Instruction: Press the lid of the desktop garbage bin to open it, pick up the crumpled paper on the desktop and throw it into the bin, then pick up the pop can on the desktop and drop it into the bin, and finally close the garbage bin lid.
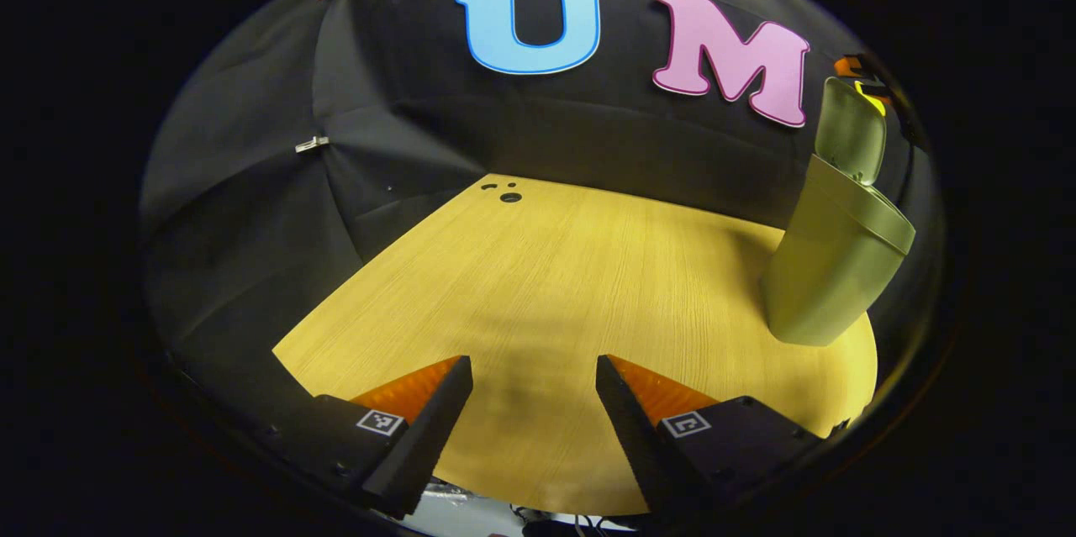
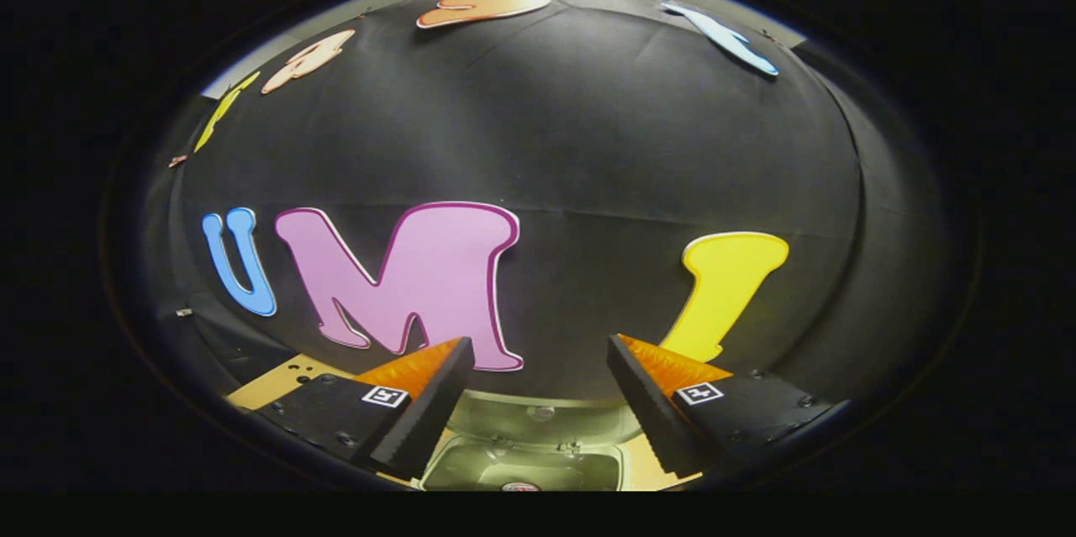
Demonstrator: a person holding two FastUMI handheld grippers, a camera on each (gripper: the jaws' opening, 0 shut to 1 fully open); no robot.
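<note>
In the left gripper view the left gripper (image 1: 534, 386) hangs over the bare wooden tabletop (image 1: 546, 285), its fingers spread apart with nothing between them — the green garbage bin (image 1: 828, 268) stands near the tabletop's right edge, its lid (image 1: 851, 129) tipped up. In the right gripper view the right gripper (image 2: 538, 369) hovers above the bin's open mouth, fingers apart and empty — something small lies inside, too little visible to name
</note>
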